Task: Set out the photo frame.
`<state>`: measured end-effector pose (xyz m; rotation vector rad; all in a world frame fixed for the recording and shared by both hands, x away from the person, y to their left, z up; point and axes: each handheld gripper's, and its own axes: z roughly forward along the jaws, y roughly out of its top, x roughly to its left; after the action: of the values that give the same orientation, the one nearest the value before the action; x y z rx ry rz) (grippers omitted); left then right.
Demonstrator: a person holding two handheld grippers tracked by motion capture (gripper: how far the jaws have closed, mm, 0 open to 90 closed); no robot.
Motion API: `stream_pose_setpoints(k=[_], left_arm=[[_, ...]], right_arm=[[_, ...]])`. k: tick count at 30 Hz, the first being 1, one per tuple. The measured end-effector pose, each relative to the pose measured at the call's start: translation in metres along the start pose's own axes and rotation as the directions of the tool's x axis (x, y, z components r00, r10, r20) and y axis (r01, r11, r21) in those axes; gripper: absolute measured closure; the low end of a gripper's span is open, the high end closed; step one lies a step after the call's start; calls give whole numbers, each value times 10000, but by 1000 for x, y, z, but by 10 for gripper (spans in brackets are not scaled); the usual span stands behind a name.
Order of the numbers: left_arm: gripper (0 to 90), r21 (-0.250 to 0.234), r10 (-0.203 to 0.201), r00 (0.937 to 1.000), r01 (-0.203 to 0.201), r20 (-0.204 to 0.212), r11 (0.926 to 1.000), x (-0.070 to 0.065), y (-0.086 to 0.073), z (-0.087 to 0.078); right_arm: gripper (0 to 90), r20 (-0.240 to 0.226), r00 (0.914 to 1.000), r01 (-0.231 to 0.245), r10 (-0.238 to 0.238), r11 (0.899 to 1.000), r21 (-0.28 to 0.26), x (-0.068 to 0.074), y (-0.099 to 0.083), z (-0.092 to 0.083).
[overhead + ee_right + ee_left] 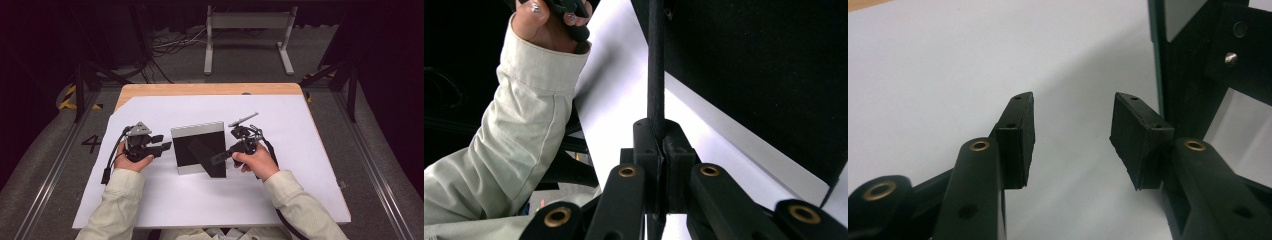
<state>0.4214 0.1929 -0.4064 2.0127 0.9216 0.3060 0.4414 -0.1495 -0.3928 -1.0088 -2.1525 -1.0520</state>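
High view shows a black picture frame [199, 148] lying on the white sheet [300, 150]. Right gripper [223, 156] pinches its black back stand [655, 75] tight; left gripper [165, 142] gapes empty just beside the frame's left edge.

Matt black picture frame back [200, 155] with silvery smooth border, thin black stand flap [655, 60] matt, white paper sheet [300, 150] smooth and matt, light wood tabletop [200, 89], grippers' black plastic with rough rubbery pads [1133, 140], brass rivets, pale cloth sleeve [524, 130]
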Motion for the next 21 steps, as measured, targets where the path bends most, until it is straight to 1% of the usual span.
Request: stream_pose_setpoints(k=[8,9,10,13,14,15,17,21], left_arm=[[530,20,29,10000,-29,-31,10000,0,0,0],[530,27,3,10000,-3,-3,10000,0,0,1],[530,27,3,10000,-3,-3,10000,0,0,1],[530,49,56,10000,-56,-4,10000,0,0,1],[530,48,65,10000,-65,-12,10000,0,0,1],[530,55,64,10000,-64,-7,10000,0,0,1],[530,63,140,9999,-140,-16,9999,0,0,1],[530,72,76,10000,-76,2,9999,-1,0,1]], right_arm=[[875,291,9990,353,-347,9992,-209,4,-3,-6],[875,508,9972,560,-542,9978,-362,6,-4,-9],[875,508,9972,560,-542,9978,-362,6,-4,-9],[875,807,9931,902,-854,9943,-577,8,-6,-13],[875,980,9899,1093,-1024,9917,-673,9,-7,-15],[875,1104,9880,1164,-1083,9907,-702,9,-8,-16],[875,1457,9805,1459,-1320,9853,-893,11,-9,-20],[874,1904,9670,1949,-1691,9727,-1261,11,-13,-28]])
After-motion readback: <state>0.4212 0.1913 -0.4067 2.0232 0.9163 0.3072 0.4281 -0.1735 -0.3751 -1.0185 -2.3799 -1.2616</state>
